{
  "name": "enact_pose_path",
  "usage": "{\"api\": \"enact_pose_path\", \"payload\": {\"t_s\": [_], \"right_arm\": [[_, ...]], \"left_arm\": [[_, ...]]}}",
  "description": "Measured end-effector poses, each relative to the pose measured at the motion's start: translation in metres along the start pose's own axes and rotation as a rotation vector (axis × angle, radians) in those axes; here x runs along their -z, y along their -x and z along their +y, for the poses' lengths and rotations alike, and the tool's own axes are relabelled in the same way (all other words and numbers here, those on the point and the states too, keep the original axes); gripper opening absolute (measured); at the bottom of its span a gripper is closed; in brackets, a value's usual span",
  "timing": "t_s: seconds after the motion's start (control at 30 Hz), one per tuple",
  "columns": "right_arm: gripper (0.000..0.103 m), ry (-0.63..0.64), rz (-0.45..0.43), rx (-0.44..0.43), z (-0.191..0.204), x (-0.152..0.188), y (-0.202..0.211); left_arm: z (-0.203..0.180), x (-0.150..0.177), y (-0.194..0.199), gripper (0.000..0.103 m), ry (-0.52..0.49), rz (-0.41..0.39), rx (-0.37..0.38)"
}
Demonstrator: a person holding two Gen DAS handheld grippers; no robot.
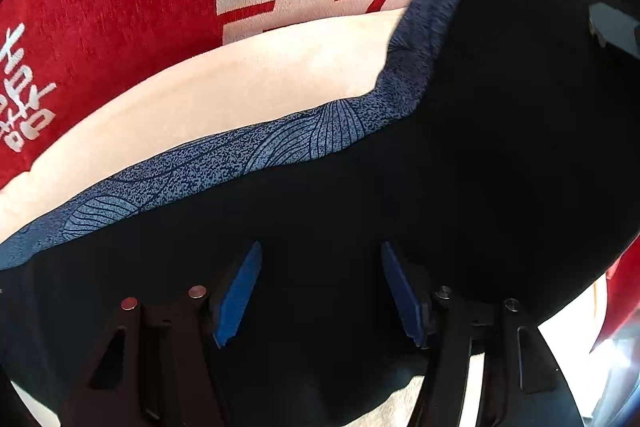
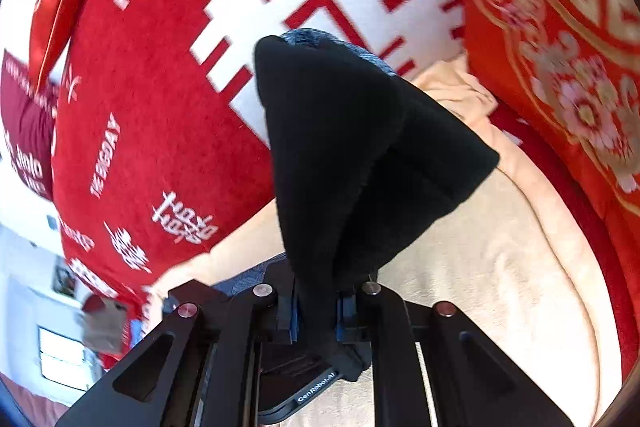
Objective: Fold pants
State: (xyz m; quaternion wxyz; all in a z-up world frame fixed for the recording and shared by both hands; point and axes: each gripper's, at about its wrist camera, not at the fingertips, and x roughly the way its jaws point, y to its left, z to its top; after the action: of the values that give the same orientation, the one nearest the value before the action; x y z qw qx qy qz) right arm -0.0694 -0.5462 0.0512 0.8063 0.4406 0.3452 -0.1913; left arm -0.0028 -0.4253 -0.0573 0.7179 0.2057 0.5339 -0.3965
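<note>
The pants (image 1: 460, 167) are black with a blue-grey patterned lining along one edge (image 1: 224, 167). In the left wrist view they lie across a cream blanket (image 1: 240, 83) and fill the lower frame. My left gripper (image 1: 320, 291) is open, its blue pads (image 1: 240, 291) spread wide just over the black cloth. In the right wrist view my right gripper (image 2: 318, 311) is shut on a bunched fold of the pants (image 2: 352, 155), which stands up from the jaws in a black cone.
A big red cushion with white characters and lettering (image 2: 160, 107) stands behind the blanket (image 2: 500, 267). A red and gold embroidered cushion (image 2: 560, 47) is at the right. A window and room furniture (image 2: 60, 359) show at the lower left.
</note>
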Motion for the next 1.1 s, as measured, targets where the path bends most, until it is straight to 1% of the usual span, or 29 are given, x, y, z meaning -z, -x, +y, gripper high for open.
{"api": "enact_pose_path", "payload": {"t_s": [0.03, 0.1, 0.2, 0.23, 0.27, 0.3, 0.33, 0.43, 0.47, 0.53, 0.57, 0.6, 0.63, 0.67, 0.7, 0.77, 0.8, 0.83, 0.87, 0.93, 1.0, 1.03, 1.1], "right_arm": [[0.014, 0.028, 0.004, 0.018, 0.010, 0.001, -0.001], [0.014, 0.110, 0.013, 0.073, 0.039, 0.006, -0.004], [0.015, 0.230, 0.037, 0.155, 0.078, 0.020, -0.017], [0.016, 0.274, 0.045, 0.186, 0.092, 0.025, -0.023], [0.017, 0.322, 0.057, 0.216, 0.107, 0.032, -0.033], [0.017, 0.376, 0.073, 0.246, 0.125, 0.041, -0.046], [0.018, 0.419, 0.087, 0.271, 0.138, 0.050, -0.058], [0.022, 0.560, 0.152, 0.362, 0.175, 0.093, -0.098], [0.024, 0.610, 0.179, 0.401, 0.184, 0.109, -0.114], [0.029, 0.729, 0.232, 0.488, 0.197, 0.147, -0.147], [0.031, 0.795, 0.259, 0.545, 0.201, 0.165, -0.162], [0.033, 0.882, 0.280, 0.618, 0.204, 0.186, -0.176], [0.036, 0.958, 0.285, 0.669, 0.208, 0.201, -0.182], [0.041, 1.008, 0.283, 0.688, 0.212, 0.211, -0.181], [0.043, 1.042, 0.278, 0.664, 0.217, 0.218, -0.174], [0.046, 1.051, 0.280, 0.591, 0.226, 0.223, -0.154], [0.048, 1.071, 0.291, 0.565, 0.230, 0.223, -0.143], [0.048, 1.036, 0.313, 0.507, 0.232, 0.220, -0.134], [0.048, 0.957, 0.348, 0.432, 0.230, 0.213, -0.126], [0.048, 0.628, 0.424, 0.248, 0.207, 0.183, -0.113], [0.048, 0.295, 0.438, 0.114, 0.172, 0.157, -0.106], [0.048, 0.160, 0.436, 0.067, 0.155, 0.148, -0.106], [0.048, -0.046, 0.442, -0.008, 0.124, 0.138, -0.108]], "left_arm": [[0.004, 0.000, 0.002, 0.065, 0.005, 0.012, 0.012], [0.024, 0.003, 0.016, 0.065, 0.059, 0.014, 0.027], [0.066, 0.015, 0.040, 0.065, 0.115, -0.003, 0.005], [0.078, 0.018, 0.046, 0.069, 0.122, -0.005, -0.010], [0.098, 0.025, 0.055, 0.083, 0.133, -0.006, -0.038], [0.117, 0.032, 0.064, 0.087, 0.145, -0.013, -0.063], [0.132, 0.038, 0.070, 0.087, 0.156, -0.016, -0.082], [0.183, 0.059, 0.085, 0.087, 0.186, 0.003, -0.153], [0.201, 0.067, 0.089, 0.087, 0.199, 0.012, -0.188], [0.230, 0.080, 0.093, 0.087, 0.225, 0.027, -0.234], [0.244, 0.086, 0.093, 0.087, 0.242, 0.038, -0.256], [0.261, 0.095, 0.094, 0.087, 0.265, 0.056, -0.278], [0.274, 0.106, 0.098, 0.087, 0.281, 0.069, -0.288], [0.285, 0.113, 0.100, 0.087, 0.296, 0.078, -0.296], [0.290, 0.118, 0.102, 0.087, 0.303, 0.079, -0.300], [0.299, 0.125, 0.109, 0.087, 0.305, 0.077, -0.304], [0.300, 0.126, 0.111, 0.087, 0.304, 0.081, -0.294], [0.299, 0.121, 0.110, 0.087, 0.304, 0.082, -0.280], [0.300, 0.117, 0.111, 0.087, 0.303, 0.082, -0.257], [0.295, 0.107, 0.117, 0.087, 0.293, 0.075, -0.208], [0.281, 0.100, 0.126, 0.087, 0.279, 0.058, -0.155], [0.281, 0.096, 0.127, 0.087, 0.275, 0.051, -0.135], [0.264, 0.086, 0.122, 0.087, 0.259, 0.044, -0.097]]}}
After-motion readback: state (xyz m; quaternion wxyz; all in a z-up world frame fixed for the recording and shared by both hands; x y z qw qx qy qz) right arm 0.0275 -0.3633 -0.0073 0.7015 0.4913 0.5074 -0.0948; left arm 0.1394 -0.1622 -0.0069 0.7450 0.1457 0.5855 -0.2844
